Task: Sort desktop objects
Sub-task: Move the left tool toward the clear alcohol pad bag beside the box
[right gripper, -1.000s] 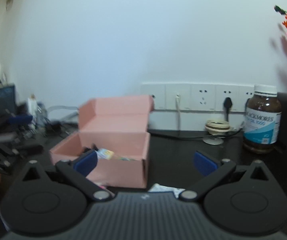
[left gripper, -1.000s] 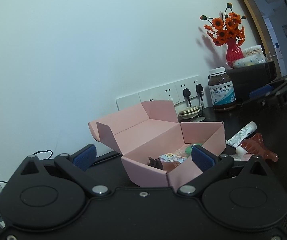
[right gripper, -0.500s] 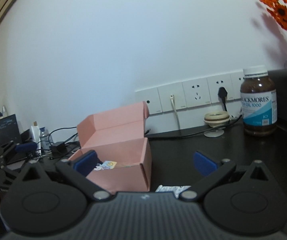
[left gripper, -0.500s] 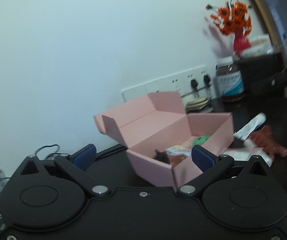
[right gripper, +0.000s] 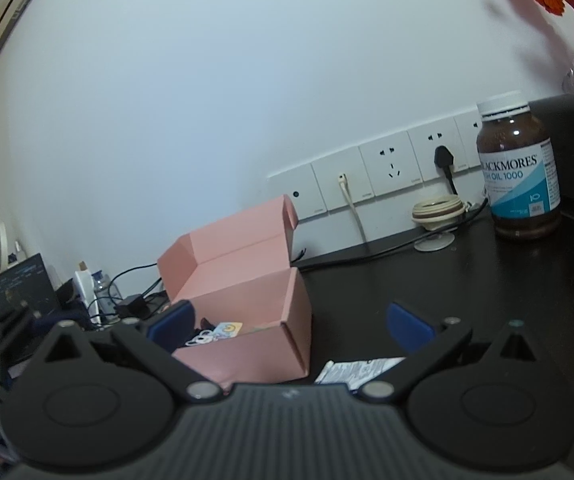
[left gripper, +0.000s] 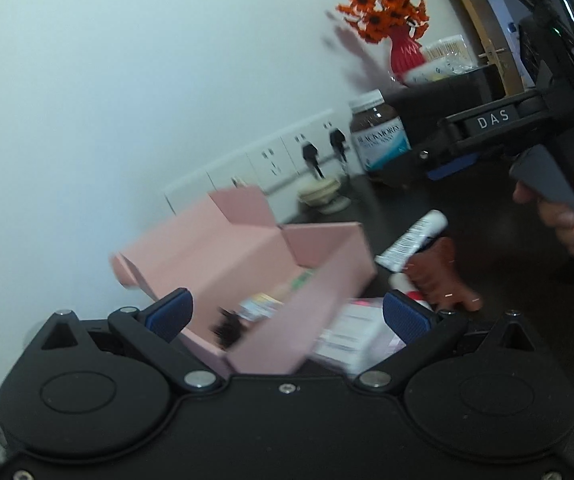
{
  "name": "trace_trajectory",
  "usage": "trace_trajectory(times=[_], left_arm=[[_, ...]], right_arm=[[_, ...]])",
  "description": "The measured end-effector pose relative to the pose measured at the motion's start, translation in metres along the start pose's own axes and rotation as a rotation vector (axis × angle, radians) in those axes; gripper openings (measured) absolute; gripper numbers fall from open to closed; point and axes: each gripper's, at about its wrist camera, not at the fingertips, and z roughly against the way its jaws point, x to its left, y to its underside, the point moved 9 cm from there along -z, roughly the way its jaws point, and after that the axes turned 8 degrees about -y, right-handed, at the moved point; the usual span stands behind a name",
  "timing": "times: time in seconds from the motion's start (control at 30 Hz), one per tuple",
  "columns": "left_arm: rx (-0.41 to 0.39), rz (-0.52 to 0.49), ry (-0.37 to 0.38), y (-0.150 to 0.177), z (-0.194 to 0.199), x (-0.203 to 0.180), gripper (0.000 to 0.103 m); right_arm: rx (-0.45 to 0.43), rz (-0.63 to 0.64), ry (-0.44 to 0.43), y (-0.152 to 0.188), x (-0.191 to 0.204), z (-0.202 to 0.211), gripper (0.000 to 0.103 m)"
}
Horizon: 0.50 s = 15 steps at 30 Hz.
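The left gripper (left gripper: 287,312) hangs low over the dark desk (left gripper: 467,216) with its blue-padded fingers (left gripper: 169,312) spread wide and nothing between them. Framed in that gap is the open pink cardboard box (left gripper: 271,276), blurred in this view, its lid flap tipped back toward the wall. Inside lie a dark small item and a printed card, too smeared to name. Just right of the box, near the right finger pad, rests a white and pink packet (left gripper: 351,336). Beyond it a white tube (left gripper: 413,240) lies slanted on the desk, touching a reddish-brown claw-shaped piece (left gripper: 439,272).

The right gripper (right gripper: 291,328) also has its fingers parted and empty. In the left wrist view a hand (left gripper: 571,216) grips its handle above the desk. Ahead of it sits the same pink box (right gripper: 247,312), with a colourful card (right gripper: 227,329) visible inside, and a white printed sachet (right gripper: 359,368) lies on the desk between the fingers. Farther back, a Blackmores fish oil bottle (right gripper: 521,172) stands by the wall sockets (right gripper: 391,168), beside a cream coil on a small stand (right gripper: 437,212). A red vase of orange flowers (left gripper: 387,20) stands on a black cabinet.
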Motion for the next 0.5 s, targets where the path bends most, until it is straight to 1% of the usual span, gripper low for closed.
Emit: trace_trajectory(times=[0.07,0.13,0.2,0.23,0.3,0.4,0.5], left_arm=[[0.038,0.050,-0.007,0.002,-0.005,-0.004,0.103],[0.079,0.056,-0.053,0.003,-0.012,-0.009,0.103],[0.103,0.067,-0.031,0.002,-0.017,-0.015,0.103],[0.111,0.082,-0.002,0.002,-0.018,-0.019,0.103],[0.137,0.121,0.028,0.001,-0.021,-0.023,0.103],[0.189,0.187,0.049,0.004,-0.026,-0.025,0.103],[0.235,0.219,0.045,0.010,-0.031,-0.027,0.103]], right_arm=[[0.000,0.003,-0.001,0.000,0.001,0.000,0.102],[-0.002,0.002,-0.001,0.000,0.001,0.001,0.102],[-0.002,0.000,0.001,0.000,0.001,0.001,0.102],[-0.001,0.000,0.001,0.000,0.001,0.000,0.102],[0.002,0.001,-0.001,0.000,0.001,0.000,0.102],[0.001,-0.003,-0.004,0.000,0.001,0.001,0.102],[0.004,-0.015,-0.011,0.000,-0.001,0.000,0.102]])
